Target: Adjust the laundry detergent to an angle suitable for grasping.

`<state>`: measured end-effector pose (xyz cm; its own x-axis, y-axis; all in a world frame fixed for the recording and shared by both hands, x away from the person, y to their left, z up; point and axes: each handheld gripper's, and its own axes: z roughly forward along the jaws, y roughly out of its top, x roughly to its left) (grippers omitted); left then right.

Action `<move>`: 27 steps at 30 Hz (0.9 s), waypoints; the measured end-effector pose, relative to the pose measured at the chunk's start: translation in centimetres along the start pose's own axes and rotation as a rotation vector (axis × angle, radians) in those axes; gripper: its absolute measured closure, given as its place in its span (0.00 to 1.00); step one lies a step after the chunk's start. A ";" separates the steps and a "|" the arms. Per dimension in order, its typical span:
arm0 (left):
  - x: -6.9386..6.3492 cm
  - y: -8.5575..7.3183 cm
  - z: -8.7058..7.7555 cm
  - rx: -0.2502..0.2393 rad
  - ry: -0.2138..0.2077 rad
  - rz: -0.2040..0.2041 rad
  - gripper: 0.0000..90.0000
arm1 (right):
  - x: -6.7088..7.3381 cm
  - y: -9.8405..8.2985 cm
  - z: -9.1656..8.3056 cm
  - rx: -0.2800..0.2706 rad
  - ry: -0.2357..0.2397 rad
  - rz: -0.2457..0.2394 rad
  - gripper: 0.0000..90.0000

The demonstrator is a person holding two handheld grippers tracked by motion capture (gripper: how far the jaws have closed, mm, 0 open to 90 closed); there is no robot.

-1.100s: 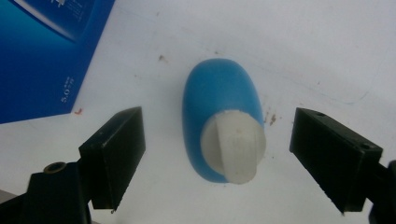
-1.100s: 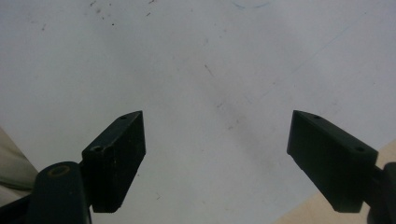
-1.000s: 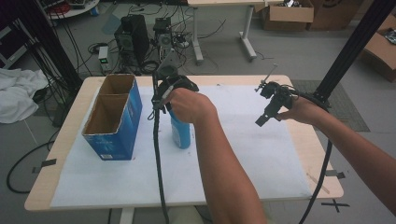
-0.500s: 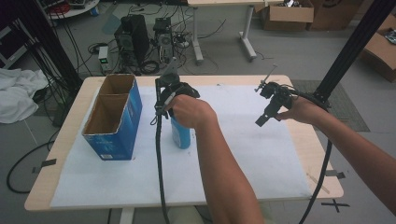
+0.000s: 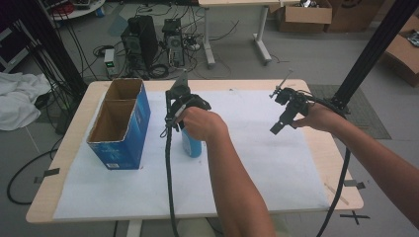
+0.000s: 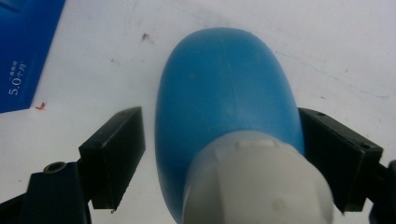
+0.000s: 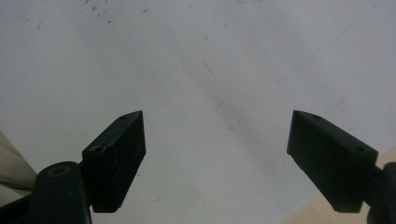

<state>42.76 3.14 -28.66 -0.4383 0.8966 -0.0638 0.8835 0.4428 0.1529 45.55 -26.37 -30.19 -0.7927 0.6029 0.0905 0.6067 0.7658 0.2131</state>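
Two grippers at work over white paper [image 5: 276, 163]. Left gripper [image 6: 219, 154] down around upright blue bottle [image 6: 224, 102] with white cap [image 6: 257, 182], beside blue box [image 5: 121, 126]; right jaw touching bottle, left jaw just clear, so not yet clamped. Right gripper [image 7: 215, 158] wide apart, holding nothing, hovering above bare paper. Probably mid-grasp: next needs closing fully on bottle, then a lift, perhaps toward box. Since earlier frames, hardly any change: left hand shifted slightly, bottle in same spot, right gripper unmoved.
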 end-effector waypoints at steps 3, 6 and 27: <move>0.0 0.0 0.1 -0.003 0.001 0.002 0.21 | -0.1 0.0 0.1 -0.004 0.000 -0.006 0.22; -0.1 0.1 0.2 -0.005 0.005 0.002 0.21 | -0.1 0.0 0.1 -0.004 0.001 -0.006 0.22; 0.0 0.1 0.6 -0.012 0.009 -0.001 0.33 | -0.3 0.1 0.3 0.000 0.005 0.003 0.22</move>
<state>42.89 3.21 -29.20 -0.4411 0.8958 -0.0548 0.8809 0.4439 0.1645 45.85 -26.44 -30.47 -0.7913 0.6039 0.0959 0.6090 0.7640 0.2132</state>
